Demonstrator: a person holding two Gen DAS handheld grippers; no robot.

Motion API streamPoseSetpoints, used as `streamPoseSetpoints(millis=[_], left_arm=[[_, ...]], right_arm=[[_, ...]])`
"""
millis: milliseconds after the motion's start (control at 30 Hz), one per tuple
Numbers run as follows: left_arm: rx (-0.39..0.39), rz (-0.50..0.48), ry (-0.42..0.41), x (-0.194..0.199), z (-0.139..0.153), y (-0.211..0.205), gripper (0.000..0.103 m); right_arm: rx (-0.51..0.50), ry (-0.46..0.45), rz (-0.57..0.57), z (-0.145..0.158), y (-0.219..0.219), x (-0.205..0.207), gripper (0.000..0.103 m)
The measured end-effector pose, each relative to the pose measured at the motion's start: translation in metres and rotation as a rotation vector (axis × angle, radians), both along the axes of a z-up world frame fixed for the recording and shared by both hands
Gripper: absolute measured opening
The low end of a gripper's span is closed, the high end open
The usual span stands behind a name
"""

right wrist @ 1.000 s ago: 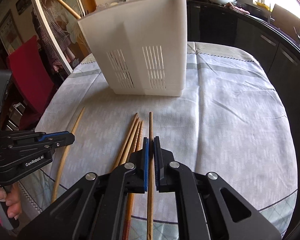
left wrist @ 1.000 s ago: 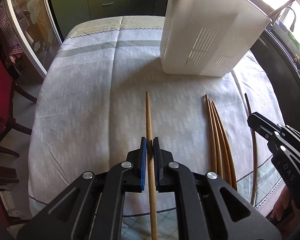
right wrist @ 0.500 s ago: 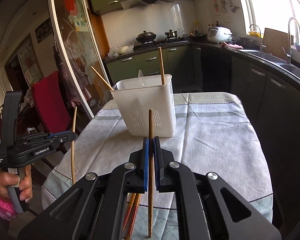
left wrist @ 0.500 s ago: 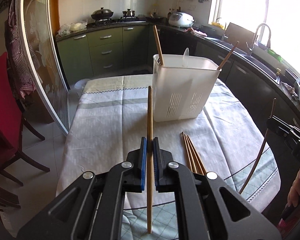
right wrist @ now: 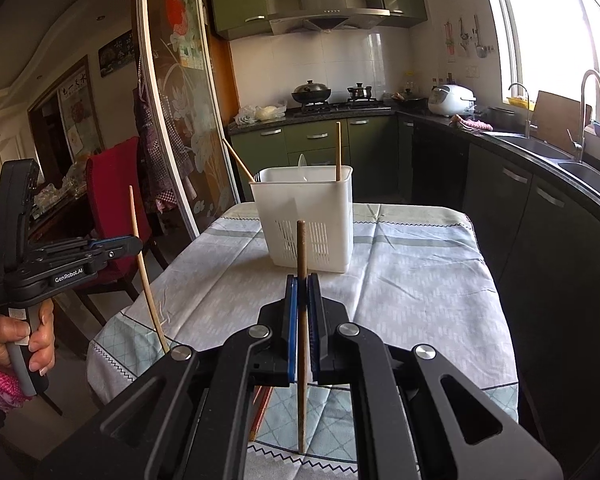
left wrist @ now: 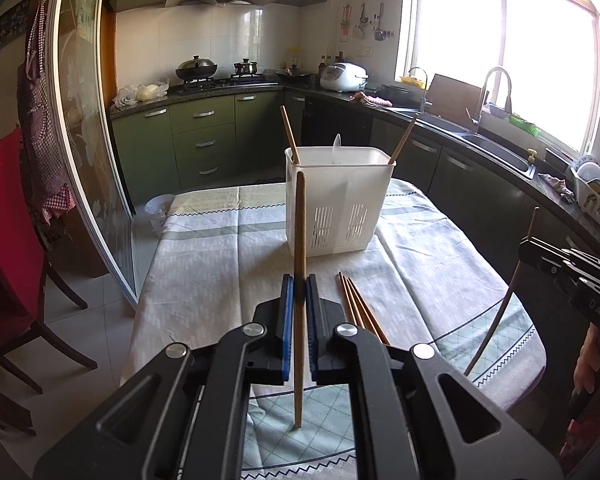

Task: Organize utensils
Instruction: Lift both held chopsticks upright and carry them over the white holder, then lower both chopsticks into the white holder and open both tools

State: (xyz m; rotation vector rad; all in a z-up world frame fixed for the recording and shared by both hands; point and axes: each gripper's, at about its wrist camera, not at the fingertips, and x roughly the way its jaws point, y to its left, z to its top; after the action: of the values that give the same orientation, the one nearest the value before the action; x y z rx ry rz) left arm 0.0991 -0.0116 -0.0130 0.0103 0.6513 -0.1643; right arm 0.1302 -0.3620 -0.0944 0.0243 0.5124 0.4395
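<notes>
My left gripper (left wrist: 298, 286) is shut on a wooden chopstick (left wrist: 299, 240) held upright above the table, short of the white utensil basket (left wrist: 338, 208). My right gripper (right wrist: 302, 286) is shut on a darker chopstick (right wrist: 301, 248), also upright and in front of the basket (right wrist: 306, 220). Each gripper shows in the other's view: the right one (left wrist: 528, 246) with its stick (left wrist: 500, 312), the left one (right wrist: 134, 242) with its stick (right wrist: 140, 256). The basket holds two chopsticks (left wrist: 289, 134) and a white spoon (left wrist: 337, 144). Several chopsticks (left wrist: 360, 308) lie on the tablecloth.
The table wears a pale patterned cloth (right wrist: 400, 280). A red chair (right wrist: 112, 196) and a glass sliding door (left wrist: 84, 160) stand to the left. Dark kitchen cabinets and a sink (left wrist: 492, 148) run along the right. A person's hand (right wrist: 12, 336) grips the left tool's handle.
Both grippers rose off the table with their chopsticks and tilted up, so the basket now looks farther away and the kitchen shows. The sticks swung from lying flat to upright.
</notes>
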Motion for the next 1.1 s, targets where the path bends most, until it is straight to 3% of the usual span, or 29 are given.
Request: streamPoseSetpoints(millis=[333, 600, 933, 1100], left_arm=[[-0.011, -0.020, -0.003, 0.008, 0.010, -0.006, 0.006], [-0.050, -0.076, -0.029, 0.032, 0.051, -0.018, 0.006], [-0.088, -0.059, -0.259, 0.083, 0.155, -0.037, 0.006], [-0.076, -0.030, -0.318, 0.121, 0.170, -0.052, 0.006]], right_arm=[[0.050, -0.004, -0.005, 0.013, -0.005, 0.018, 0.006], [0.062, -0.075, 0.046, 0.071, 0.005, 0.041, 0.006], [0.090, -0.232, 0.028, 0.171, 0.030, 0.103, 0.006], [0.065, -0.291, -0.033, 0.193, 0.049, 0.147, 0.006]])
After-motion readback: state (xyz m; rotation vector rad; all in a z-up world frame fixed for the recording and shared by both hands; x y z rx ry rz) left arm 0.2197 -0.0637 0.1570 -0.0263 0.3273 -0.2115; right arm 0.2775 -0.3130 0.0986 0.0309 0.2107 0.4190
